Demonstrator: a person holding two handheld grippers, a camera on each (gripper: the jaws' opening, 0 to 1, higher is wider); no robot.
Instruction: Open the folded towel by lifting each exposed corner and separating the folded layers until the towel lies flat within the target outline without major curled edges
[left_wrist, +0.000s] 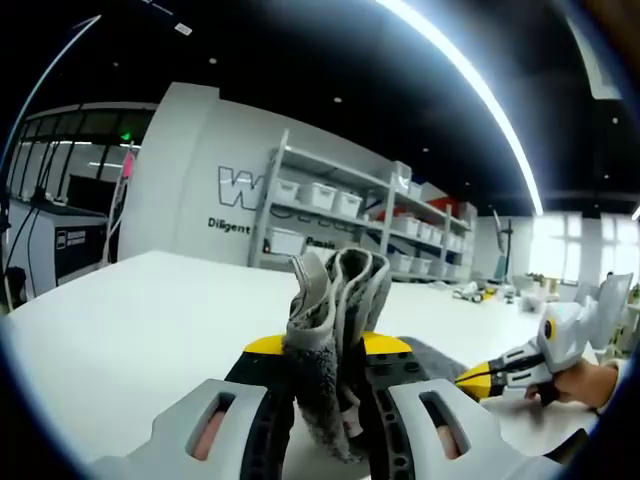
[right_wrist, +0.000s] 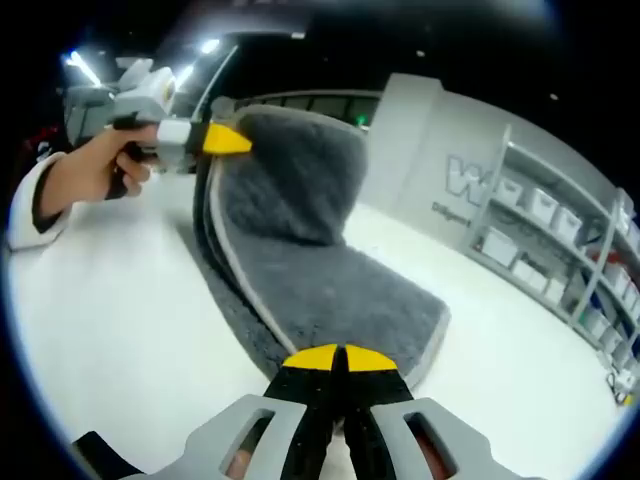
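Note:
A grey fleecy towel (right_wrist: 320, 285) lies partly on the white table (right_wrist: 110, 310), its far part lifted up into a standing fold. In the left gripper view the towel (left_wrist: 335, 300) bunches upright between my left gripper's (left_wrist: 325, 345) yellow-tipped jaws, which are shut on it. The right gripper view has that left gripper (right_wrist: 225, 140) at the upper left, held by a hand (right_wrist: 90, 170) and pinching the raised corner. My right gripper (right_wrist: 338, 358) has its jaws pressed together on the towel's near edge, low on the table. From the left it appears as the right gripper (left_wrist: 480, 378), touching the flat towel part.
A metal shelf rack (left_wrist: 350, 215) with white bins stands behind the table against a grey wall with lettering; the same rack (right_wrist: 560, 240) is at the right in the right gripper view. Bare white tabletop (left_wrist: 130, 320) spreads to the left of the towel.

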